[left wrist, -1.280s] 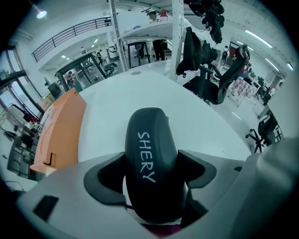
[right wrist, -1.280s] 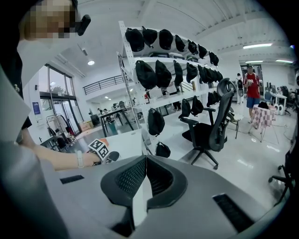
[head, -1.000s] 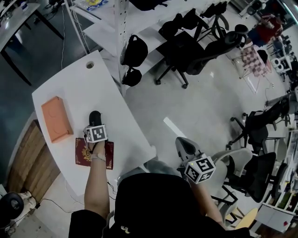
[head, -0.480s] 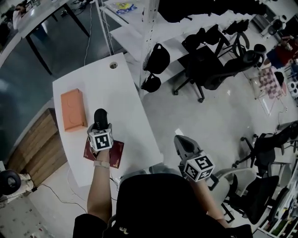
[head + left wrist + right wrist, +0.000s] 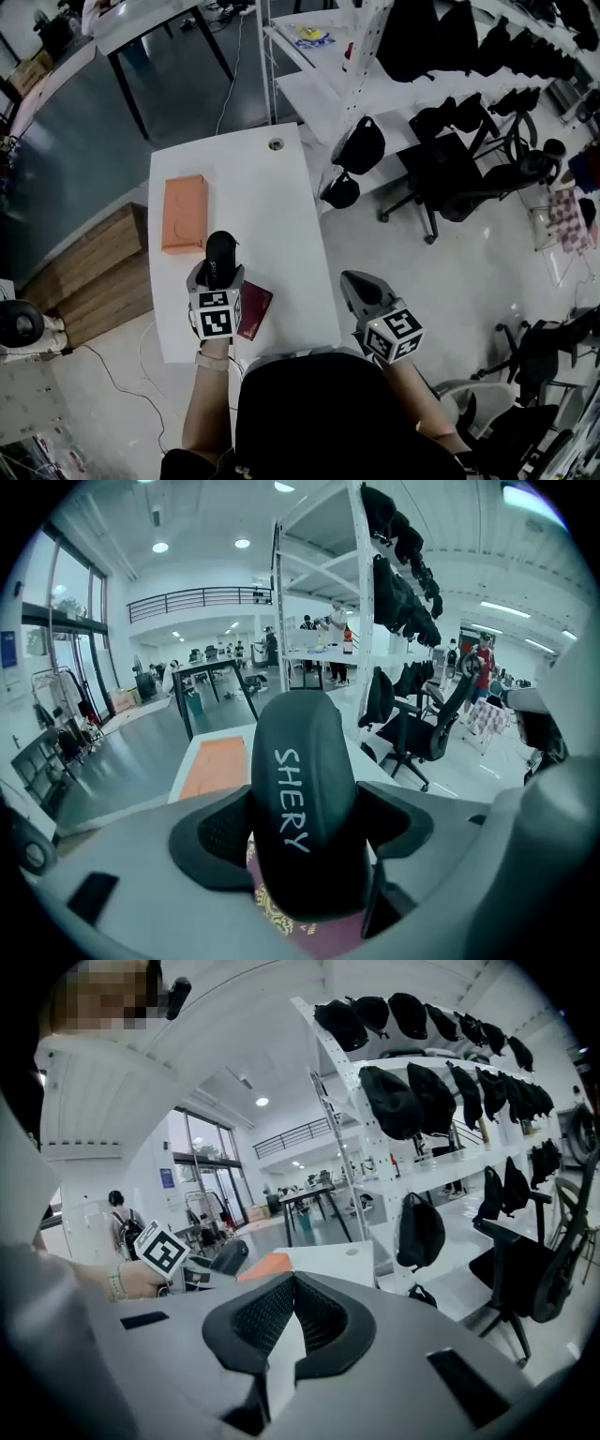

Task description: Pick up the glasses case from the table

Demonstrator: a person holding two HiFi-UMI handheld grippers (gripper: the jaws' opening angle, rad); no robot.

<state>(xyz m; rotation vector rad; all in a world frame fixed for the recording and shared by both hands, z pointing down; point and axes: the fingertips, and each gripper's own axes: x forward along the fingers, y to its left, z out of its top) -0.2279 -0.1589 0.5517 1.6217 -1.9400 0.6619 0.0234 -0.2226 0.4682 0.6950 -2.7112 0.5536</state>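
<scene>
Head view: white table (image 5: 272, 192) beside shelving (image 5: 314, 89), grey floor (image 5: 450, 272).

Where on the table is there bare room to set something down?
Bare: the far end of the table around the cable hole, and the right strip between the orange box and the table's right edge, down to the red booklet. Crowded: near-left, where the left gripper holds the glasses case beside box and booklet.

Box (image 5: 184, 213) on table (image 5: 272, 206) beyond glasses case (image 5: 220, 258) and booklet (image 5: 255, 312)
</scene>
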